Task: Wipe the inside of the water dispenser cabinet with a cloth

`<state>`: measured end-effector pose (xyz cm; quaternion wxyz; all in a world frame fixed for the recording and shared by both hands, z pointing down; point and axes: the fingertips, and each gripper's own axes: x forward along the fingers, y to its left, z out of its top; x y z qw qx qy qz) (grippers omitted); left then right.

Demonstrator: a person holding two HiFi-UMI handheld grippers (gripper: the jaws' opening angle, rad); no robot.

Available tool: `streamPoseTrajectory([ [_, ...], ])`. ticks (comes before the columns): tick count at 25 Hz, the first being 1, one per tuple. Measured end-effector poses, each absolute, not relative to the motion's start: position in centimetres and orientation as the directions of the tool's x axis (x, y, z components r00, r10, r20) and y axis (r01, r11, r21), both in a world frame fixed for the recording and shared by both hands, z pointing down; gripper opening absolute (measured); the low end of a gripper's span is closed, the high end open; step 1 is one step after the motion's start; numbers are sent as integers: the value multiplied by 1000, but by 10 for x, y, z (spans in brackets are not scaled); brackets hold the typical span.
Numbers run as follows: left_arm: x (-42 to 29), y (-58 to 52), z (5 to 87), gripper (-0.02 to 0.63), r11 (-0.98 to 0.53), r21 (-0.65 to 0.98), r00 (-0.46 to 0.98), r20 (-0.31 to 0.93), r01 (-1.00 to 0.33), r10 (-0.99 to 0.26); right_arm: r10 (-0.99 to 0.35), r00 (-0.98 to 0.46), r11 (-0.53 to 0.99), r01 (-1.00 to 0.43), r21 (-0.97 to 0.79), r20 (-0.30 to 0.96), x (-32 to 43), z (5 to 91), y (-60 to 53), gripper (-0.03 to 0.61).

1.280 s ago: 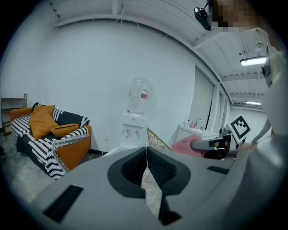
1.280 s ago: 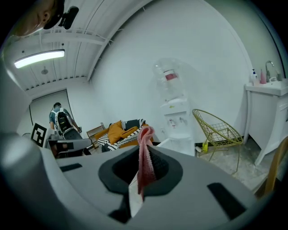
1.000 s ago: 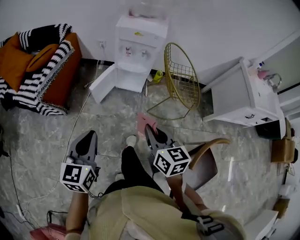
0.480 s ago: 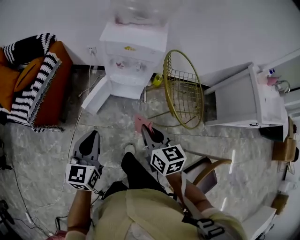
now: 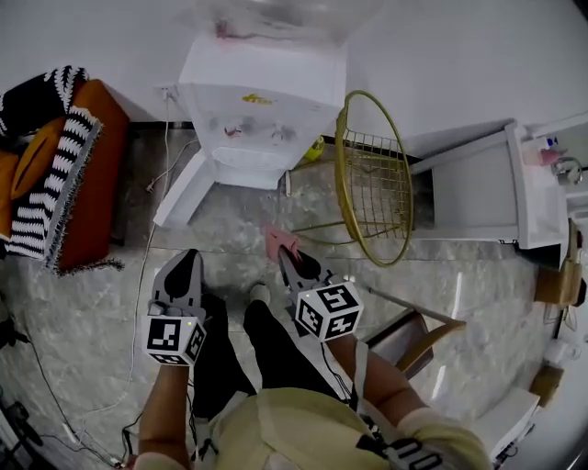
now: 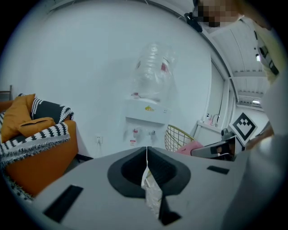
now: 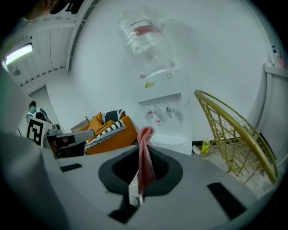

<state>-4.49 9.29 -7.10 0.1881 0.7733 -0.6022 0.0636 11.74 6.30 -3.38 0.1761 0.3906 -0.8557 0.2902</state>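
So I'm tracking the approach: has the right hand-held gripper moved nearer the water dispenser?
Yes. The right hand-held gripper, shut on the pink cloth, is closer to the water dispenser than before.

The water dispenser [image 5: 262, 101] hides its cabinet's inside; its bottle [image 5: 280, 14] is cropped
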Motion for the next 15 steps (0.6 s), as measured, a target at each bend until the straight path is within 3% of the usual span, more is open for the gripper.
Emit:
streamPoseTrajectory([
  [15, -81, 16, 97, 17, -256, 234, 327, 354, -938, -876, -673, -517, 391, -856, -339, 529, 57, 119, -1, 26],
])
